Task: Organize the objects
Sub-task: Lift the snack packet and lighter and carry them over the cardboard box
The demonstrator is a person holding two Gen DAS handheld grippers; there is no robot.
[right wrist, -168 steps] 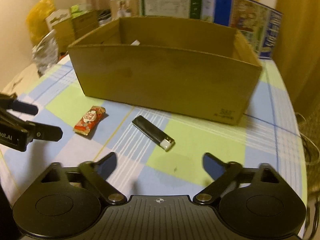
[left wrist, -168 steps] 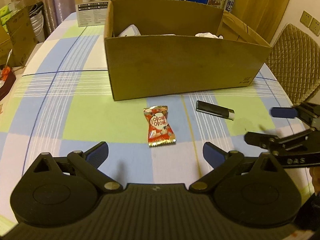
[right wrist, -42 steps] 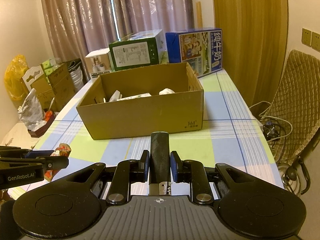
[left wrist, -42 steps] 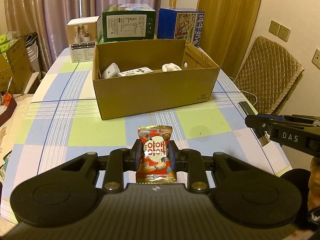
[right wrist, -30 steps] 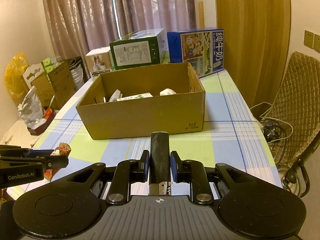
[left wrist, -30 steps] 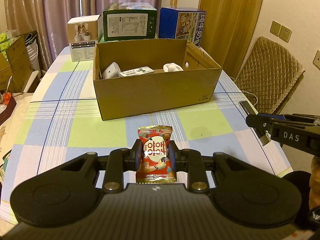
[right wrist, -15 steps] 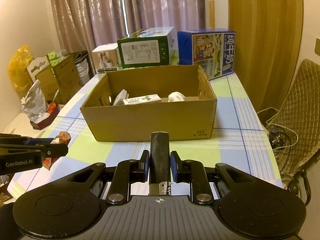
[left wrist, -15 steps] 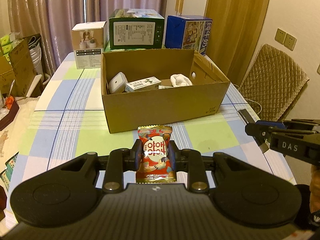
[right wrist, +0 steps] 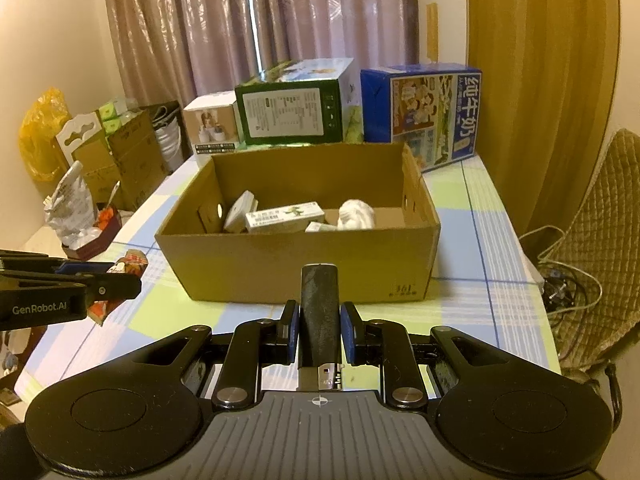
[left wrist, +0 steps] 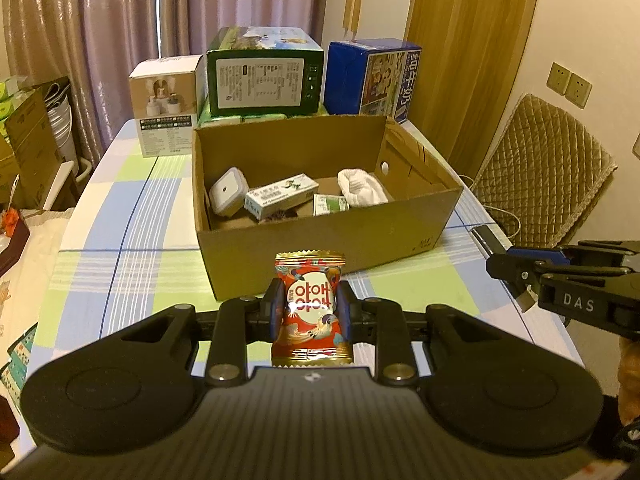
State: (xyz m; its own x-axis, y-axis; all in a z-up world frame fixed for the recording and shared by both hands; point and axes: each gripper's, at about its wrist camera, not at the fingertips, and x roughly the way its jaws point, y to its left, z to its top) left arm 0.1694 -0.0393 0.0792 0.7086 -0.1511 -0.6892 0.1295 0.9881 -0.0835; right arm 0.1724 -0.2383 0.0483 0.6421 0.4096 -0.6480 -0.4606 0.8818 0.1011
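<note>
My left gripper (left wrist: 309, 307) is shut on a red candy packet (left wrist: 310, 300) with white lettering, held in the air in front of the open cardboard box (left wrist: 332, 236). My right gripper (right wrist: 320, 330) is shut on a black lighter (right wrist: 319, 312) with a metal end, also raised before the same box (right wrist: 296, 256). The box holds a white square device (left wrist: 225, 192), a small green-and-white carton (left wrist: 278, 195) and a white bundle (left wrist: 360, 188). Each gripper shows in the other's view: the right gripper (left wrist: 520, 270) at the right, the left gripper (right wrist: 116, 280) at the left.
Behind the cardboard box stand a green box (left wrist: 264, 76), a blue milk carton box (left wrist: 370, 76) and a small white box (left wrist: 166, 106). The checked tablecloth (left wrist: 120, 240) covers the table. A quilted chair (left wrist: 548, 184) stands at the right; cartons and bags (right wrist: 100, 152) crowd the left.
Both grippers closed on the candy and the lighter and lifted them off the table. Over the last second both rose higher, so more of the box's inside shows.
</note>
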